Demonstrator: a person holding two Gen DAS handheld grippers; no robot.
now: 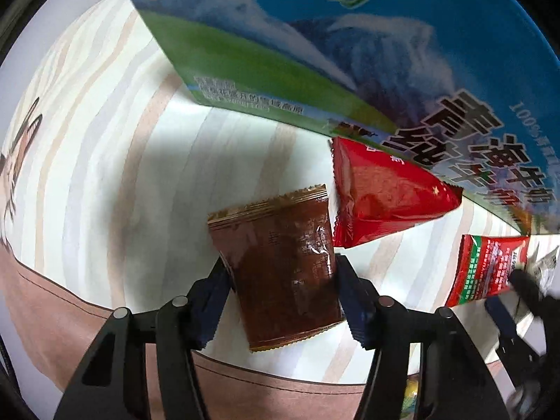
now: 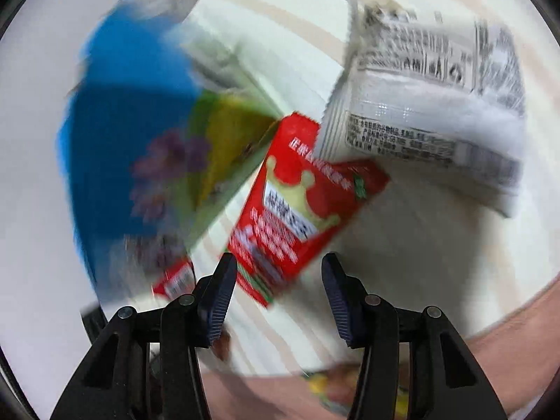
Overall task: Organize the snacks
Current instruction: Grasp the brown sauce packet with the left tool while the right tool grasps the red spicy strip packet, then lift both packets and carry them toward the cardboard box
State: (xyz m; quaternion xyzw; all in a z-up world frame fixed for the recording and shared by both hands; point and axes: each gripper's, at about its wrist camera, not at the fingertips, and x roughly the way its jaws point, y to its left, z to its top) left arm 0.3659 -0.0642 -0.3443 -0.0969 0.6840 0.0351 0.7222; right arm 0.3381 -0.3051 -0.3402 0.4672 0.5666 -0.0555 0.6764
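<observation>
- The left gripper points straight down at the pale striped bench. Its jaws press on the two long sides of a flat brown snack packet lying between them, so this grip looks made.
- Beyond the jaws and to their right lies a red triangular packet, its corner close to the brown one. Lifting straight up should avoid dragging it.
- Further beyond stands a large blue and green carton, probably the place for sorted snacks, though its opening is out of sight.
- The right gripper tilts down at a red sachet with a crown print. The view is badly blurred.
- Its jaws stand apart. The sachet's near corner lies between the tips, closer to the left jaw, and neither pad clearly touches it.
- A white printed packet overlaps the sachet's far end, beyond the right jaw. Centring before closing would likely help; pulling the sachet towards the jaws could free it.
</observation>
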